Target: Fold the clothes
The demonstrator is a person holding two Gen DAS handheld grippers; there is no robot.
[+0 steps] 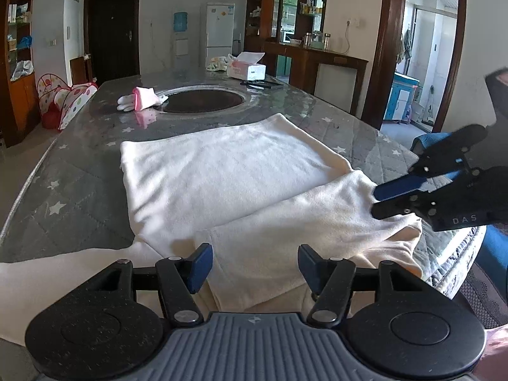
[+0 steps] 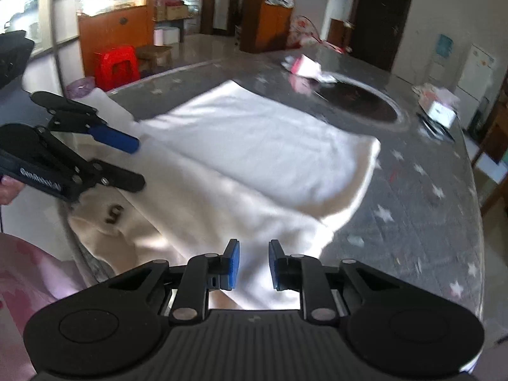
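Note:
A cream-white garment (image 1: 228, 184) lies partly folded on the grey star-patterned table (image 1: 79, 197); its near part hangs over the table's front edge. In the right wrist view the garment (image 2: 254, 158) shows a dark "5" mark near the collar. My left gripper (image 1: 254, 265) is open, hovering over the garment's near edge; it also shows in the right wrist view (image 2: 136, 165), jaws apart. My right gripper (image 2: 253, 263) is open with a narrow gap, above the garment's near right part; in the left wrist view (image 1: 377, 200) its fingertips sit at a raised fold of the cloth.
A pink-and-white cloth (image 1: 141, 101) lies beside a round dark inset (image 1: 203, 100) in the table's far half. A tissue box (image 1: 247, 66) and dark tools stand at the far end. A red stool (image 2: 117, 63) and cabinets stand on the floor beyond.

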